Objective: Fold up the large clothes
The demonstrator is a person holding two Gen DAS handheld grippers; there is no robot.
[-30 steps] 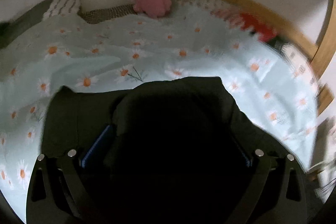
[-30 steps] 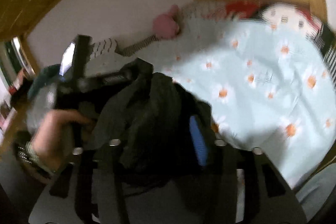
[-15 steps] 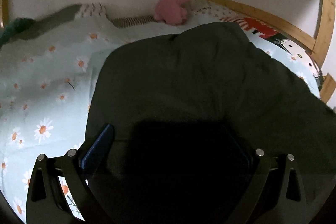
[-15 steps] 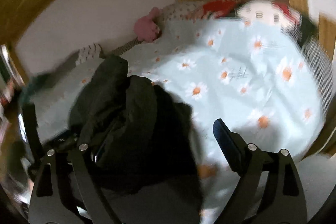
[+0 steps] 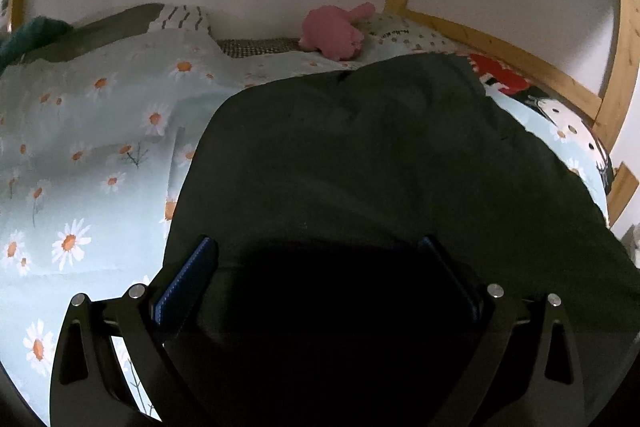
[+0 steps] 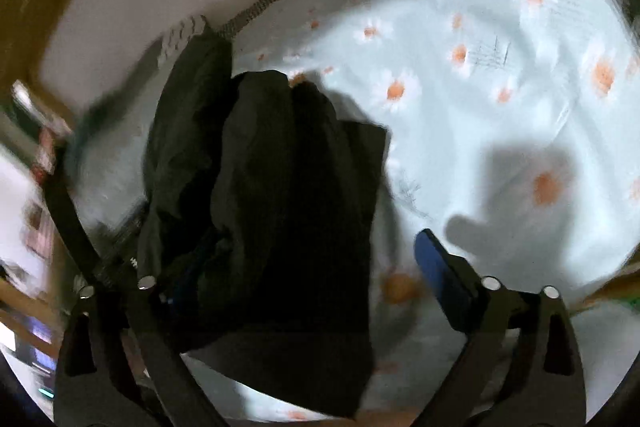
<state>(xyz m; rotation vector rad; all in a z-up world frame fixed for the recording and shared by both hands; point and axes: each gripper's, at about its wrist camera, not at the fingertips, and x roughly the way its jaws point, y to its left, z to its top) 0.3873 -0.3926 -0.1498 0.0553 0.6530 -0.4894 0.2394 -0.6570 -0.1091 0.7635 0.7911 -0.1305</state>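
Two grippers over my bed [image 5: 100, 147]: right gripper [image 6: 304, 259], jaws just opened wide, dark garment [image 6: 280, 207] draped over its left finger, unpinched. Left gripper [image 5: 320, 267] jaws spread; garment [image 5: 380, 167] covers the gap, so grip unclear.

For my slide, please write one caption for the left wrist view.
Dark green garment spread on daisy-print bedsheet, pink plush toy behind.
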